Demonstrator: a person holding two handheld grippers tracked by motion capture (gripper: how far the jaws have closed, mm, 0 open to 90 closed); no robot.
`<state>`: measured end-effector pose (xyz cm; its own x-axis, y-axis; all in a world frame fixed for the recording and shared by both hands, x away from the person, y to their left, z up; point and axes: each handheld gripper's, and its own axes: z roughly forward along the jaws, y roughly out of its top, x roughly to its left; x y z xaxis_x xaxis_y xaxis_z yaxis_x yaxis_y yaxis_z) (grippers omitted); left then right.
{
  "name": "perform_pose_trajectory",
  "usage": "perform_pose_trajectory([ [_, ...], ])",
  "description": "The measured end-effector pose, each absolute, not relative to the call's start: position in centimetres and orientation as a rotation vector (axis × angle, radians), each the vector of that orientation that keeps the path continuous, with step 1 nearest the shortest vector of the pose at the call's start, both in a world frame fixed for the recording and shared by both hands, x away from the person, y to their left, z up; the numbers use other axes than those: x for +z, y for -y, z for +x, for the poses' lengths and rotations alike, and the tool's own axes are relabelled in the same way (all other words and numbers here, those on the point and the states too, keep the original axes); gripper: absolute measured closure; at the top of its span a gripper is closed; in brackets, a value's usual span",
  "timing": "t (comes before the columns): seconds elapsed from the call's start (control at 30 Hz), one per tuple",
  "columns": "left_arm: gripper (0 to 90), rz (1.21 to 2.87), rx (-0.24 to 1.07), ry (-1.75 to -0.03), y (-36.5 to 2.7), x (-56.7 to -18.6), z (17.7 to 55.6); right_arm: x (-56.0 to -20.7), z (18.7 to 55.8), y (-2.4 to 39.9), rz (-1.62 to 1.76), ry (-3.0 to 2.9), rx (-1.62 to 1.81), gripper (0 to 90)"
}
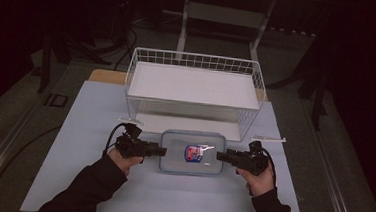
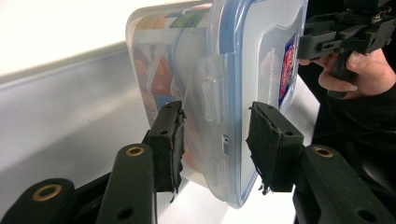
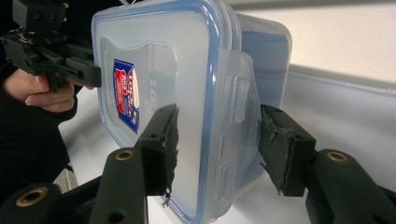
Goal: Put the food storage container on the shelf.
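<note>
A: Container [image 1: 191, 153] is sitting near-centre on the table [image 1: 95, 189], just before the wire basket [image 1: 195, 89].

B: Left gripper [image 2: 215, 135] is clamping its left latch; right gripper [image 3: 217, 140] is straddling the right latch, grip unclear.

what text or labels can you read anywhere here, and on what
Sticker on the box lid: red, white and blue, its print too blurred to read.
Embossed lettering on the lid beside the sticker: starts like "lo", the rest unreadable.
Nothing else bears readable text.
</note>
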<state>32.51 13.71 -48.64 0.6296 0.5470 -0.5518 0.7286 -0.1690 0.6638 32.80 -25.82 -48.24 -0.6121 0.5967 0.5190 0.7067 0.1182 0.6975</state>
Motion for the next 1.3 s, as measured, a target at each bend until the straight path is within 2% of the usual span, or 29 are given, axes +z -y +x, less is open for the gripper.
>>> perform_pose_trajectory([
  [0.73, 55.2, 1.763, -0.136, -1.079, -13.5, -49.4, 37.8, -48.6, 39.6, 25.2, -1.371, 2.253, -1.546, 48.2],
  [1.3, 51.7, 1.735, -0.059, -1.064, -12.8, -50.8, 39.3, -49.6, 40.7, 25.2, -1.429, 2.277, -1.558, 47.6],
])
